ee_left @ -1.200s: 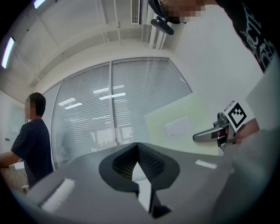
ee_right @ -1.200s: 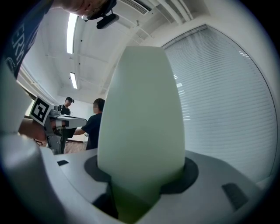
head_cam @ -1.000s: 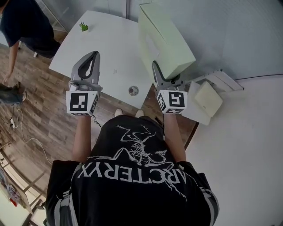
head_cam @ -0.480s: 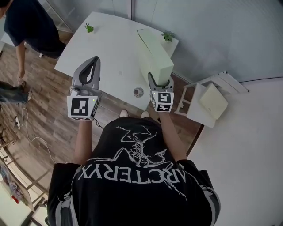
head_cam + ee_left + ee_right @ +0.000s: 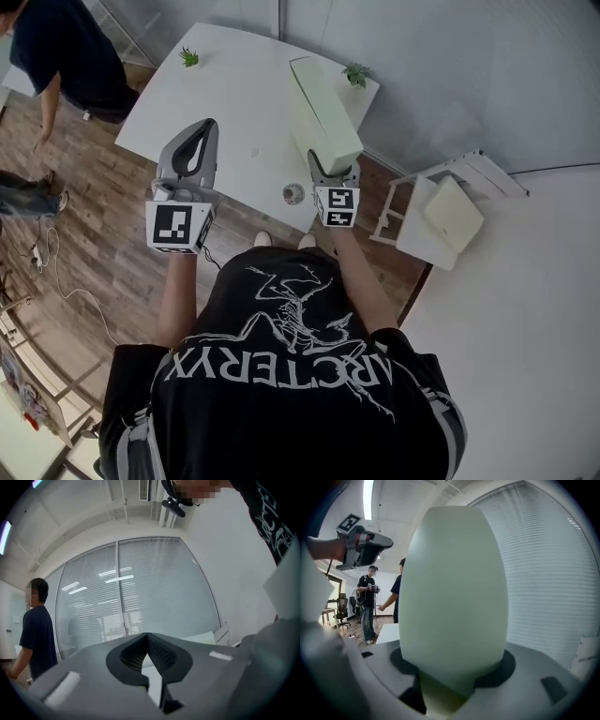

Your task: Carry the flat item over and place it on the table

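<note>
Well, from the head view first: the right claw [image 5: 335, 174] sits just right of frame centre, clamped on the near end of the flat item [image 5: 323, 111], a pale green panel that runs up the frame away from me; it stands on edge, not flat, and overlaps the right part of the white surface [image 5: 225, 112]; I judge it aloft over the surface, not lying on it. The left claw [image 5: 199, 137] hangs at centre left over the surface, apart from the panel. A small plant [image 5: 355, 75] stands at the panel's far end, another plant [image 5: 189, 58] sits at upper left, and a small round thing [image 5: 293, 194] lies on the surface just left of the right claw.

Left gripper view: the left claw [image 5: 148, 641] is clenched, its jaws meeting at the tips with nothing between them; only window blinds lie ahead.

Right gripper view: the right claw [image 5: 454, 677] is grasping the flat item [image 5: 454, 592], which fills mid-frame and rises from between the jaws; the left claw [image 5: 363, 543] shows at upper left.

For setting it down well, I would roll the wrist so the broad face turns toward the surface; lower over the bare middle, clear of the near plant and the round thing; let the far edge land gently; release only once the surface bears the whole panel.
</note>
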Action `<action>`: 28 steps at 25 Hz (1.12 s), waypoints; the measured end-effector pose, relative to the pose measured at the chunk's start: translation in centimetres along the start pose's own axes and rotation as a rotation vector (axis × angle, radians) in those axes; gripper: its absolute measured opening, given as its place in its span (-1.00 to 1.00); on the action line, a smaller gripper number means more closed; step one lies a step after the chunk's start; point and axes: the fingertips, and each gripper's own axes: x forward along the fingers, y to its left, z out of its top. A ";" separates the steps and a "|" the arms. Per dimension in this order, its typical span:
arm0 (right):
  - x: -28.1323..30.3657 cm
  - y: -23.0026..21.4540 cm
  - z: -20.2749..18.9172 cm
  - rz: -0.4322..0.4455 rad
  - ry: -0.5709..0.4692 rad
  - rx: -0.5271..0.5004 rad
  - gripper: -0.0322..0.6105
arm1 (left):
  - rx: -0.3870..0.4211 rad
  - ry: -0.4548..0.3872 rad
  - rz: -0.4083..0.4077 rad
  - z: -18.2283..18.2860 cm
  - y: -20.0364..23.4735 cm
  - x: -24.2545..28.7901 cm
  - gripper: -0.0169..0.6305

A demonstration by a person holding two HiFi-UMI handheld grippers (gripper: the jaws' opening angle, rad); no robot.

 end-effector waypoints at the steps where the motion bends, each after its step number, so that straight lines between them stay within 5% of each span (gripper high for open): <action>1: 0.4 0.0 -0.4 0.001 0.014 0.002 -0.06 | -0.003 0.002 0.004 0.0 0.1 0.0 -0.96; 28: 0.9 0.6 -5.5 0.089 0.279 0.045 0.10 | -0.019 -0.007 0.010 0.3 -0.6 -0.6 -0.96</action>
